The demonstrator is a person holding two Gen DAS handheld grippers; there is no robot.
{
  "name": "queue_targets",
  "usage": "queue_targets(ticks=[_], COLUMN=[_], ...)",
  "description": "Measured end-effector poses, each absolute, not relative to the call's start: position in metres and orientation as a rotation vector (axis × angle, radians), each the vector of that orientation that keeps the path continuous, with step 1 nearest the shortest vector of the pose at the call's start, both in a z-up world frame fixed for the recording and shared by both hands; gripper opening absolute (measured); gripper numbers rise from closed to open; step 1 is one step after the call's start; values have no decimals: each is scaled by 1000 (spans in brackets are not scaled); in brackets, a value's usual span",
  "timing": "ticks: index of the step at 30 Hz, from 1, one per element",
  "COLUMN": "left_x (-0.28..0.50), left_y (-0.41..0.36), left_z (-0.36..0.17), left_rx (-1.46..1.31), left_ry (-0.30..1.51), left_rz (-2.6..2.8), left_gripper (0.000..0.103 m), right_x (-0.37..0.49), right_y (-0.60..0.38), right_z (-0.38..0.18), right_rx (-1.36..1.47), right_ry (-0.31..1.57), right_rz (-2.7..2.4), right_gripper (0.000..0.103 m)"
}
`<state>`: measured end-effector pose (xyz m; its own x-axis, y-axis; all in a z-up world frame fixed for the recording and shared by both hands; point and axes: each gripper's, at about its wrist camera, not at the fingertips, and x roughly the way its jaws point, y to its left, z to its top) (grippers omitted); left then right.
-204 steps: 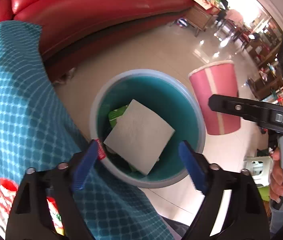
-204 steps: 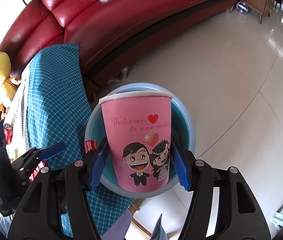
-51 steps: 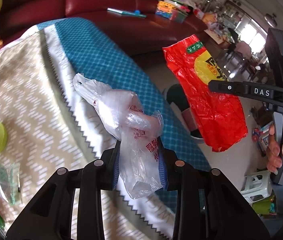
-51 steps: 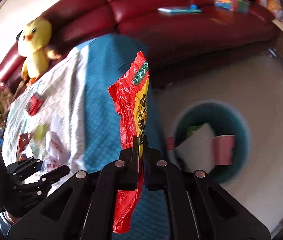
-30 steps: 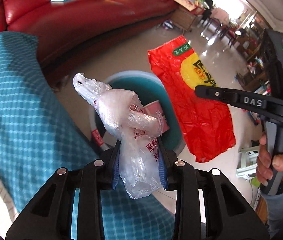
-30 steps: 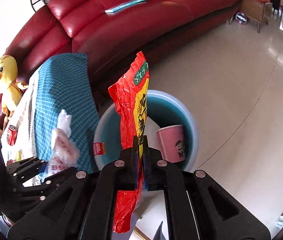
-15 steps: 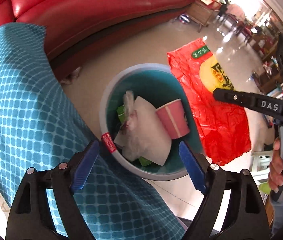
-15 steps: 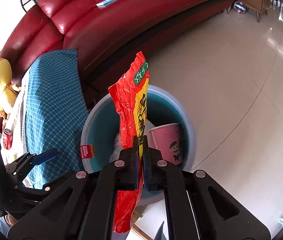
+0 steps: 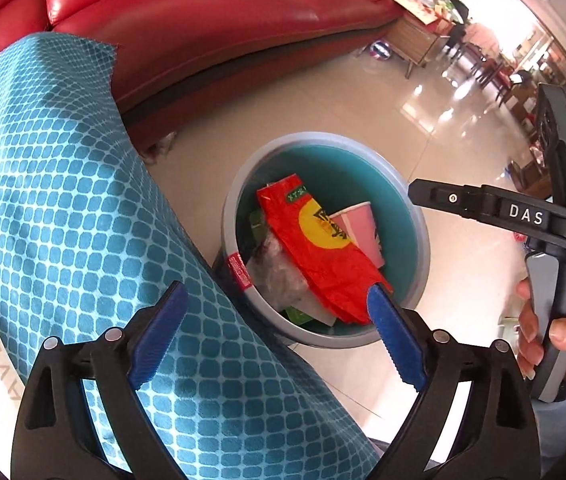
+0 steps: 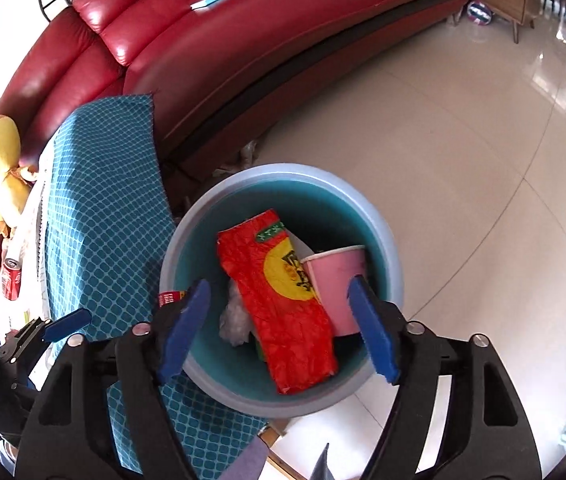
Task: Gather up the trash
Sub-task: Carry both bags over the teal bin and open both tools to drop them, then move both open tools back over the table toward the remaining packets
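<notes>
Hovering over the bin [image 10: 283, 176], both grippers, left [image 9: 279, 336] and right [image 10: 279, 328], have fingers spread wide, empty; red wrapper [image 10: 279, 304] lies inside, light, crinkly, slippery; I'd pinch an edge.

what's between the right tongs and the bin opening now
Nothing visible. The right tongs hang open directly over the teal bin, and the red snack wrapper already lies inside, beside the pink paper cup.
</notes>
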<state>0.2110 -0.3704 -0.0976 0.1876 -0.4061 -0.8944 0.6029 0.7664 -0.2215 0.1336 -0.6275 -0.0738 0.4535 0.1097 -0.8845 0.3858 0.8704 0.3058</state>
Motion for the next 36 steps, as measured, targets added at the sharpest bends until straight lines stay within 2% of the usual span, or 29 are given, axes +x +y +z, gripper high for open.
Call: queue_targets(ticks=[8, 19, 21, 23, 36], left_x=[195, 180, 177, 174, 157], left_y=[-361, -323, -311, -299, -187], left_z=[-90, -68, -65, -63, -55], left_rx=[178, 132, 120, 108, -19], left_ry=[1175, 1135, 1128, 1122, 1086], left_rz=[-727, -706, -698, -689, -569], left_gripper=[92, 98, 98, 99, 99], right_x=[124, 115, 114, 114, 125], right_y=[-621, -584, -574, -563, -462], right_z=[-63, -43, -38, -34, -24], right_rx=[471, 407, 389, 369, 224], right_ry=[1116, 1140, 1142, 1144, 1209], right_rz=[-195, -184, -176, -169, -64], right_gripper=[77, 77, 78, 84, 84])
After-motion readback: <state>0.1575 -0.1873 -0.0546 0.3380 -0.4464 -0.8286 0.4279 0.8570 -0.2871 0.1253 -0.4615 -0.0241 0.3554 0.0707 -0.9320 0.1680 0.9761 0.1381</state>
